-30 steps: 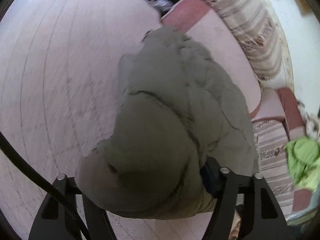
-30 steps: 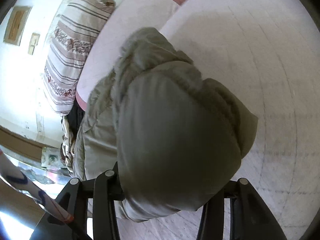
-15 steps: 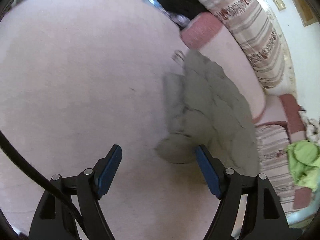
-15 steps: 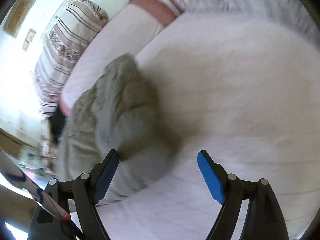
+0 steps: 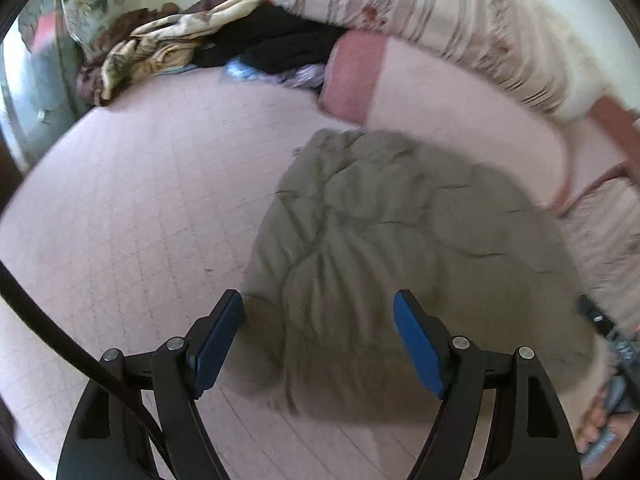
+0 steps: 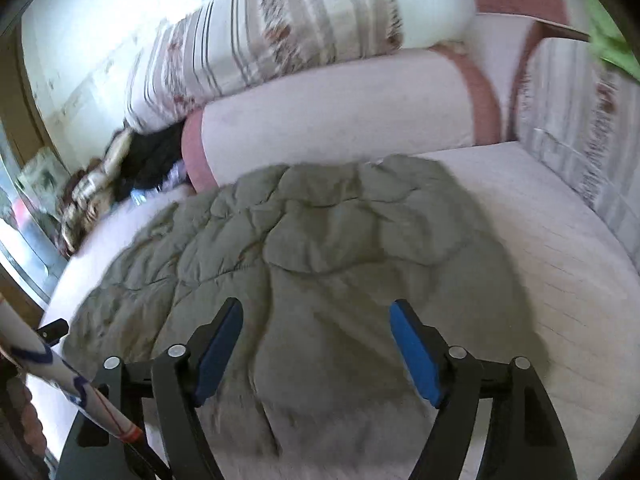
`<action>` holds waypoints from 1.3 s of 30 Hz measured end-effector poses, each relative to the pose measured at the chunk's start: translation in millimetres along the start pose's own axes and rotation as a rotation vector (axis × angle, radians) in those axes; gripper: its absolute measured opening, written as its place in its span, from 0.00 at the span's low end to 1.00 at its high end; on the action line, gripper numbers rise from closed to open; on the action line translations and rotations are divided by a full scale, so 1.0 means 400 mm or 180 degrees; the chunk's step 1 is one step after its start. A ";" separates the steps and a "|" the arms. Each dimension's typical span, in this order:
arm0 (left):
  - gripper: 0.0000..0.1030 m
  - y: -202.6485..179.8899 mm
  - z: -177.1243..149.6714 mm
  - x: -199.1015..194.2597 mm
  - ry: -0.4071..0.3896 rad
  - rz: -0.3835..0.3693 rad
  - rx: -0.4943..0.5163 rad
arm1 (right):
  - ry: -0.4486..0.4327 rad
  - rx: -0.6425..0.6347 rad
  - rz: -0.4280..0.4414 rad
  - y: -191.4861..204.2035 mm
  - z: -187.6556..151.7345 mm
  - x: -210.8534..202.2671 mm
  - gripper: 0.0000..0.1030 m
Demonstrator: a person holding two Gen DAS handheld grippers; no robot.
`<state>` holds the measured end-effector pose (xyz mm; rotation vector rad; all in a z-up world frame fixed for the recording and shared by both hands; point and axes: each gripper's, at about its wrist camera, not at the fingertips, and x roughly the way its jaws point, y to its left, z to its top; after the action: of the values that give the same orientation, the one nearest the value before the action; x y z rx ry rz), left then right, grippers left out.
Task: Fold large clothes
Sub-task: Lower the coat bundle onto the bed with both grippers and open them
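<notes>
just released: puffy olive-green quilted jacket (image 6: pixel 320 240) dropped onto pale pink mattress (image 5: pixel 140 200); left hand-held gripper (image 5: pixel 318 340) spread and empty, right hand-held gripper (image 6: pixel 316 344) empty, jaws narrowing; fold set down, next fold pending.

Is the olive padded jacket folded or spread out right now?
Folded: the jacket lies as a compact, doubled-over bundle on the pink mattress, no sleeves spread out.

We see the olive-grey quilted jacket (image 6: pixel 320 240) on the pale pink, faintly gridded bed cover (image 5: pixel 120 220). Behind the jacket, a pink-ended bolster (image 6: pixel 340 120) and striped, floral-banded cushion (image 6: pixel 260 40). Both grippers show blue pads (image 5: pixel 218 344) on black fingers.
</notes>
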<state>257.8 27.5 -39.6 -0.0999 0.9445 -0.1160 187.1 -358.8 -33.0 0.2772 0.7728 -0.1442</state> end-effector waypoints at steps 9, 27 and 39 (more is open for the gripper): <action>0.91 0.057 0.004 0.095 0.0164 0.0038 -0.0217 | 0.0248 0.0151 -0.0157 -0.035 -0.001 0.132 0.84; 0.94 0.047 -0.178 -0.326 -0.1206 0.0853 0.0078 | -0.0086 0.0328 -0.0607 -0.199 -0.162 -0.205 0.79; 0.95 -0.037 -0.322 -0.414 -0.1090 0.0458 0.0166 | 0.0210 0.0356 -0.0472 -0.132 -0.365 -0.273 0.79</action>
<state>56.2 31.9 20.2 -0.0024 0.6040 0.0102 0.2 -362.7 -65.6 0.3319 0.8522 -0.3202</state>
